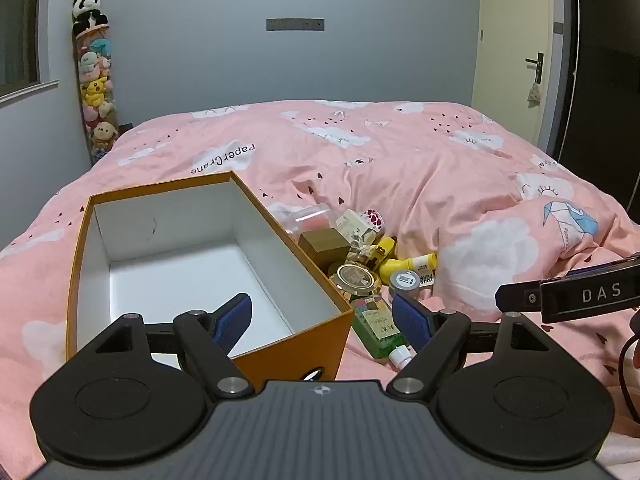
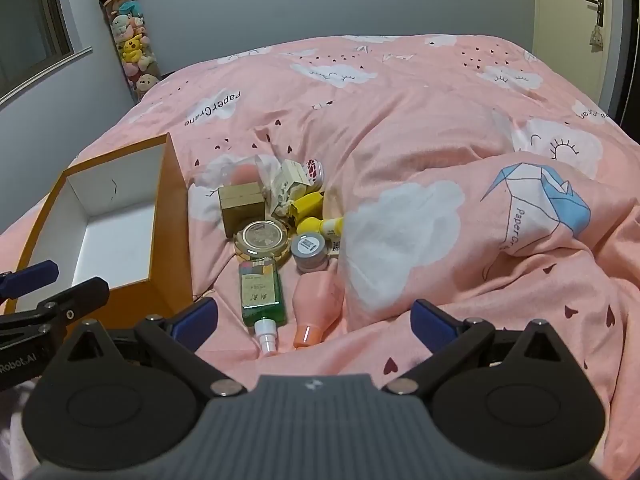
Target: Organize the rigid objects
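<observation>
An open orange box [image 1: 280, 220] [image 2: 172, 184] with a white empty inside lies on the pink bed. To its right is a heap of small items: a green spray bottle [image 2: 262, 294] [image 1: 378, 328], a pink bottle [image 2: 318, 304], a gold round compact [image 2: 262, 238] [image 1: 354, 276], a grey-lidded jar [image 2: 308, 252] [image 1: 405, 282], a brown cube box [image 2: 242, 204] [image 1: 324, 242], and yellow tubes [image 2: 316, 222] [image 1: 404, 266]. My left gripper [image 1: 322, 324] is open, astride the box's near right corner. My right gripper [image 2: 314, 320] is open and empty, just before the two bottles.
The pink quilt [image 2: 440, 128] is rumpled, with a raised fold to the right of the heap. A tube of plush toys [image 1: 96, 80] stands in the far left corner. A door [image 1: 516, 52] is at far right. A window [image 2: 36, 28] is at left.
</observation>
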Demonstrator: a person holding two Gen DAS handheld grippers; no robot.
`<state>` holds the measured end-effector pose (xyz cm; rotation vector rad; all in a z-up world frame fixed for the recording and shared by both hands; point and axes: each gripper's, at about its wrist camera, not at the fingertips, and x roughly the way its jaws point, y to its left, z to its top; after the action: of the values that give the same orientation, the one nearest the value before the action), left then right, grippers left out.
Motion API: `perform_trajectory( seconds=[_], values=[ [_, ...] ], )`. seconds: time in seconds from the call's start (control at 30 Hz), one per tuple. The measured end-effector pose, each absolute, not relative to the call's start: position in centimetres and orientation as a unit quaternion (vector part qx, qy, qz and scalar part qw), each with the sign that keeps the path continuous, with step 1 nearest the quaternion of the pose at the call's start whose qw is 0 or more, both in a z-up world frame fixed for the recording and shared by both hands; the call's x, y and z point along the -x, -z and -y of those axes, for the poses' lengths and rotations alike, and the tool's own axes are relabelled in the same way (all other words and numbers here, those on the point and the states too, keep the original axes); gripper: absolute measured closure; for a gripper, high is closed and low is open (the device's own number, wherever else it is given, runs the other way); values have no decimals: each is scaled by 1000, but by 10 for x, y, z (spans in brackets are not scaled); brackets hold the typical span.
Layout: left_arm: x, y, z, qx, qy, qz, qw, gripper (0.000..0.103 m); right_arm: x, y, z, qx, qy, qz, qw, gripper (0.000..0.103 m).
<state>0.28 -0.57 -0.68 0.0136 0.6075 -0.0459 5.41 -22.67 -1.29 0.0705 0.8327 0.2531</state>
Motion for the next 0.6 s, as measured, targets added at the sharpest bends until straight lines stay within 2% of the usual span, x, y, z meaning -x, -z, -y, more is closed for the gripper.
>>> perform_trajectory(
  seconds=[0.6],
  values=[
    [-4, 9, 7, -8, 25, -304, 952, 9, -55, 13, 226, -33, -120, -407, 905, 2]
  ],
)
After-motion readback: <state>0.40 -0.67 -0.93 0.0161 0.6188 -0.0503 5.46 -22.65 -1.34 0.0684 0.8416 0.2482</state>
